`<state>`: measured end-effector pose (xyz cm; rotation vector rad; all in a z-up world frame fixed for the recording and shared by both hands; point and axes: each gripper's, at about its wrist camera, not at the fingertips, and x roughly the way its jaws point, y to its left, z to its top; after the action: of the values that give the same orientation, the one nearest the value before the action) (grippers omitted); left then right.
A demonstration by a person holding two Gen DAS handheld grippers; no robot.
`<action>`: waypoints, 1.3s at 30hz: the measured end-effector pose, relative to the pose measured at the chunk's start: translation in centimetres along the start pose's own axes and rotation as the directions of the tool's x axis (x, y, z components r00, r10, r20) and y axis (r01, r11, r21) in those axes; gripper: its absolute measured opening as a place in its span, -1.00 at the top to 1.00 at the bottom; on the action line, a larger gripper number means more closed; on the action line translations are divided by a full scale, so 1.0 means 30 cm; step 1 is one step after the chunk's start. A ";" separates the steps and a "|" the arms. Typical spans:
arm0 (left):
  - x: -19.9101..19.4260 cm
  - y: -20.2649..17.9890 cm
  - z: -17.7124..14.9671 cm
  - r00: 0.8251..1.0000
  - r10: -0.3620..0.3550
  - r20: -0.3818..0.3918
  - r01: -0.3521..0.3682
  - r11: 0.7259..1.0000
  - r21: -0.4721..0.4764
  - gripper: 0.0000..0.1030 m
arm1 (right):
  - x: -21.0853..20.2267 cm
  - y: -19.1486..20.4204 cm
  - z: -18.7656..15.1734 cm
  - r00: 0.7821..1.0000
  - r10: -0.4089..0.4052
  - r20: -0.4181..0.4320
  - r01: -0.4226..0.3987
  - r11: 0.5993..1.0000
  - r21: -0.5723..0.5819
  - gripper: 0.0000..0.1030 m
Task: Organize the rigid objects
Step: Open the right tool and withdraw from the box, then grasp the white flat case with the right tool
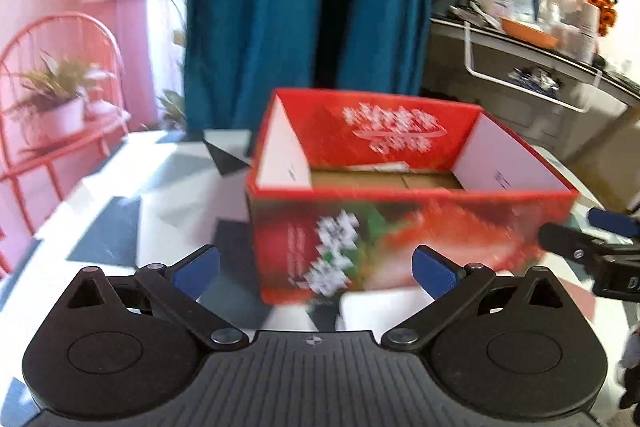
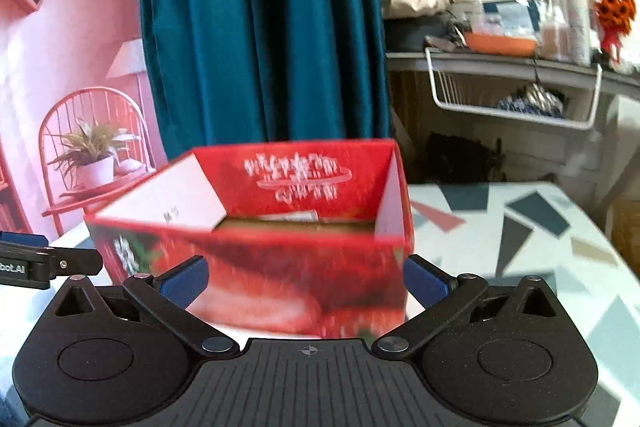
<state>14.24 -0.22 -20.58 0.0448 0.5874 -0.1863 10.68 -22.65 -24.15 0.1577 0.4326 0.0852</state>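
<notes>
An open red cardboard box [image 1: 400, 223] with white print and a brown floor stands on the patterned table; it also shows in the right wrist view [image 2: 280, 267]. My left gripper [image 1: 316, 273] is open and empty, its blue pads just short of the box's near wall. My right gripper [image 2: 304, 283] is open, its pads on either side of the box's near right corner, not clamping it. The right gripper's fingers [image 1: 576, 245] show at the right of the left wrist view. A pale flat item lies inside the box, too blurred to name.
The table [image 2: 520, 227] has a white top with grey and pink triangles. A teal curtain [image 1: 304, 7] hangs behind. A cluttered grey shelf [image 2: 520, 59] with a wire basket stands at the back right. A red chair with a potted plant [image 1: 60, 95] stands at the left.
</notes>
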 end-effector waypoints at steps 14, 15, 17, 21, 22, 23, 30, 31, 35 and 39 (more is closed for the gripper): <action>0.061 0.002 -0.109 0.996 -0.059 -0.061 0.058 0.998 -0.015 -1.00 | 0.082 -0.019 -0.218 0.997 -0.006 -0.081 0.000 0.997 -0.077 -0.99; 0.065 0.003 -0.113 0.996 -0.062 -0.065 0.061 0.998 -0.015 -1.00 | 0.085 -0.023 -0.220 0.996 0.003 -0.089 -0.009 0.998 -0.067 -0.98; 0.070 0.006 -0.118 0.995 -0.065 -0.069 0.063 0.998 -0.025 -1.00 | 0.081 -0.020 -0.223 0.996 0.014 -0.083 -0.020 0.997 -0.074 -0.98; 0.090 0.009 -0.133 0.992 -0.083 -0.090 0.079 0.996 -0.052 -1.00 | 0.079 -0.007 -0.231 0.995 0.046 -0.090 -0.055 0.994 -0.098 -0.97; 0.093 0.005 -0.139 0.991 -0.088 -0.096 0.084 0.995 -0.051 -1.00 | 0.079 -0.007 -0.232 0.995 0.051 -0.090 -0.060 0.993 -0.098 -0.95; 0.095 0.003 -0.144 0.991 -0.092 -0.101 0.088 0.995 -0.048 -1.00 | 0.079 -0.009 -0.233 0.994 0.057 -0.092 -0.066 0.993 -0.094 -0.95; 0.095 0.006 -0.153 0.987 -0.125 -0.103 0.119 0.991 -0.056 -0.96 | 0.085 -0.038 -0.228 0.988 0.111 -0.107 -0.116 0.992 -0.046 -0.81; 0.098 0.008 -0.155 0.986 -0.132 -0.106 0.126 0.990 -0.062 -0.94 | 0.085 -0.040 -0.228 0.987 0.120 -0.108 -0.125 0.991 -0.043 -0.79; 0.110 0.007 -0.163 0.980 -0.155 -0.128 0.147 0.986 -0.073 -0.79 | 0.092 -0.054 -0.226 0.981 0.153 -0.123 -0.156 0.988 -0.014 -0.75; 0.114 0.007 -0.167 0.975 -0.175 -0.134 0.166 0.983 -0.079 -0.75 | 0.093 -0.067 -0.228 0.975 0.181 -0.128 -0.181 0.983 0.011 -0.68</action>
<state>14.32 -0.08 -26.64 -0.0585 0.7384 -0.3322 10.42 -23.38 -31.77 0.1911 0.5464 0.2763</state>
